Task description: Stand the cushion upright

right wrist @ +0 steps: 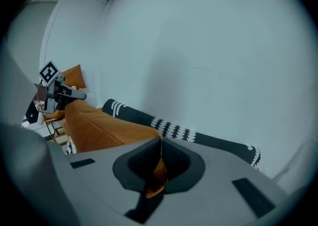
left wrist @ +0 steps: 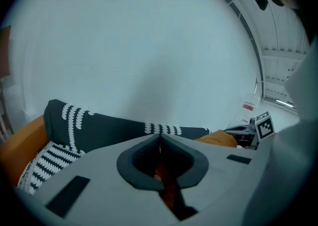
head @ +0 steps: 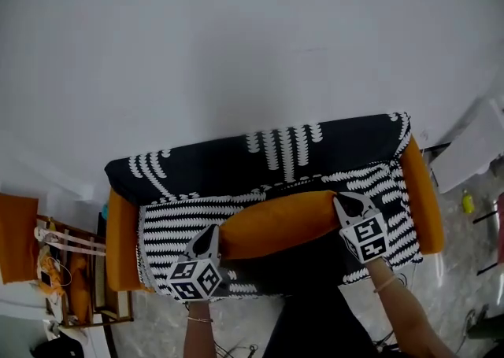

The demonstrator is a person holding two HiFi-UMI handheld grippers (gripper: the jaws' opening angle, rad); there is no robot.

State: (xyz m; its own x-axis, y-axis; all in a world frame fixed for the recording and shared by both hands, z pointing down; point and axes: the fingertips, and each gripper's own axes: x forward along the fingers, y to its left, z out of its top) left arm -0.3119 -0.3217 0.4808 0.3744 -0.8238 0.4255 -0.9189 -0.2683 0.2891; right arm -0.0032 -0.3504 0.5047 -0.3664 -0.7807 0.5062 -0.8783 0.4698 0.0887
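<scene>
The long orange fabric cushion point(head: 276, 223) stretches lengthwise over the seat of the orange sofa point(head: 424, 195), in front of the sofa's backrest. A black-and-white patterned throw point(head: 228, 161) drapes the sofa. The left gripper point(head: 211, 233) has its jaws clamped on the cushion's left end. The right gripper point(head: 342, 201) pinches orange fabric at the cushion's right end.

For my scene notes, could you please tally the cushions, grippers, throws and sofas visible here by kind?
orange cushion: 1
grippers: 2 (left gripper, right gripper)
patterned throw: 1
sofa: 1
Total: 5
</scene>
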